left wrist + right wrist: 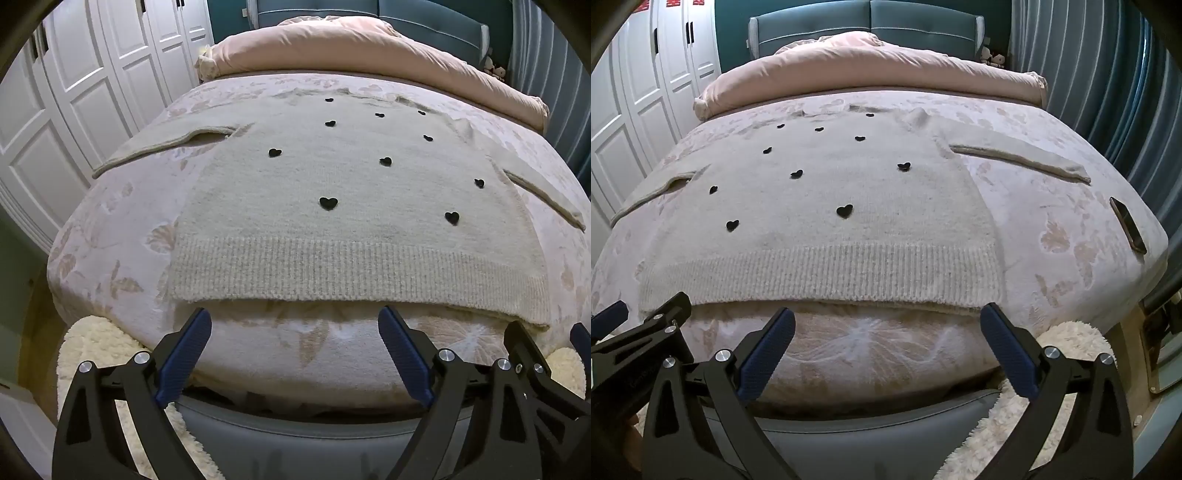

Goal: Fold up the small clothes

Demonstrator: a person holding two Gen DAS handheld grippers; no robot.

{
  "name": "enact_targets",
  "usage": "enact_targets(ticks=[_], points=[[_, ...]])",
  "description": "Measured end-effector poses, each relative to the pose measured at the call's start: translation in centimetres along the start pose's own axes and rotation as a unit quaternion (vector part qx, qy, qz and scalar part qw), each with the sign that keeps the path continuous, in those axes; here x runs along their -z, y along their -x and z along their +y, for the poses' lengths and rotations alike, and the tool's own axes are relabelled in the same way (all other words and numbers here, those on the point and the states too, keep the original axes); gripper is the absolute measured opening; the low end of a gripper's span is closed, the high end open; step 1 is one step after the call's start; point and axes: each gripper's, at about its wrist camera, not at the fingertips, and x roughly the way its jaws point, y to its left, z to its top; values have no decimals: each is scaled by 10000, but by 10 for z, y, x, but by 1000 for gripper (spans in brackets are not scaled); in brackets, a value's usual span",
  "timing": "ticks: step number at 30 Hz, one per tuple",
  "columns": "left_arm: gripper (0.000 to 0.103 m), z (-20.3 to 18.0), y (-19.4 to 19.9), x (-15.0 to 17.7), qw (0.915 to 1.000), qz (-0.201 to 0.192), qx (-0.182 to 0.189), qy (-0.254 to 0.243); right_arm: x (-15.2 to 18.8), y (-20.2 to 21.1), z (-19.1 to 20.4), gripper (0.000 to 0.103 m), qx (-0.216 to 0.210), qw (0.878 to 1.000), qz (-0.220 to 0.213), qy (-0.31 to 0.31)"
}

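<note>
Both grippers — left and right — hang spread before the sweater hem; best pinch both layers at the corners, evenly.

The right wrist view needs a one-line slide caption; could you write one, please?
Open right gripper poised before the ribbed hem of a cream heart-dotted sweater spread flat on the bed.

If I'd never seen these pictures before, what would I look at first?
Probably the cream sweater dotted with little black hearts, spread flat on the bed with both sleeves out to the sides. Next, the two open grippers, left gripper and right gripper, with blue fingers, poised just below the sweater's ribbed hem without touching it. A dark phone lies near the bed's right edge.
</note>
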Motion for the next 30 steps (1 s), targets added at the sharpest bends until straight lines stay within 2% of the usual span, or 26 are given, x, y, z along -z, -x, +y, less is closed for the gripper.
enact_targets(ticks=[22,30], points=[[86,0,5,-2,10000,4,-13,2,-3,3,0,98,-9,10000,-12,-12],[86,-8,15,-29,9999,27,-28,-109,-24,9,-3,98,8,10000,3,-18]])
